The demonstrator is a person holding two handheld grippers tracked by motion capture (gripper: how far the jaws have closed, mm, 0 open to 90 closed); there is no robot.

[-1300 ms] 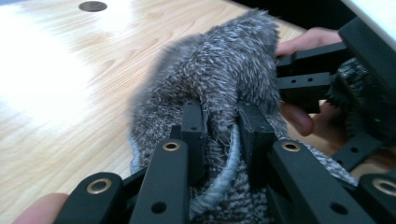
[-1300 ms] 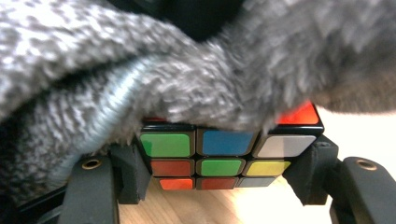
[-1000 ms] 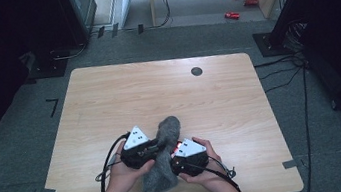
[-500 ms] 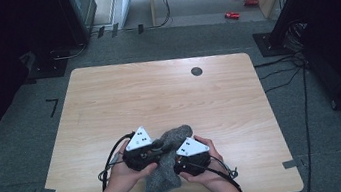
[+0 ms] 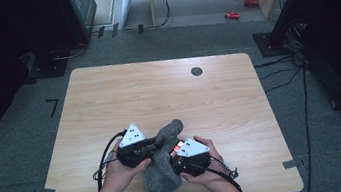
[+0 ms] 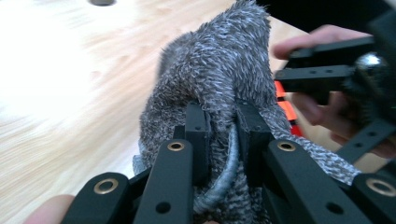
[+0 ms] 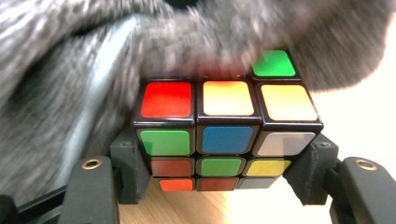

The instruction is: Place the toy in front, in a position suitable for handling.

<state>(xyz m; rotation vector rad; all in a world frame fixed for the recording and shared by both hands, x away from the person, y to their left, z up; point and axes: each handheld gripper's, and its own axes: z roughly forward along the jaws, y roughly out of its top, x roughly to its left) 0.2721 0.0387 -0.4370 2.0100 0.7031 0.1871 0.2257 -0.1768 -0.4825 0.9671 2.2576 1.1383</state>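
Note:
A grey fuzzy cloth (image 5: 161,180) lies bunched at the table's near edge, between both hands. My left gripper (image 6: 223,126) is shut on a fold of the cloth (image 6: 219,70), and its jaws have just closed a little tighter on it. My right gripper (image 7: 224,158) is shut on a Rubik's cube (image 7: 224,126), one pad on each side. The cloth (image 7: 56,93) drapes over the cube's far top edge. In the high view the left gripper (image 5: 158,145) and right gripper (image 5: 172,152) point at each other, with the cube (image 5: 178,147) between them.
The wooden table (image 5: 158,92) has a dark round grommet (image 5: 197,71) near its far edge. Cables trail from both grippers over the near edge. Red objects (image 5: 233,15) lie on the floor beyond the table.
The cloth's raised upper end has leaned over to the right, toward the cube. Both hands have stayed almost where they were.

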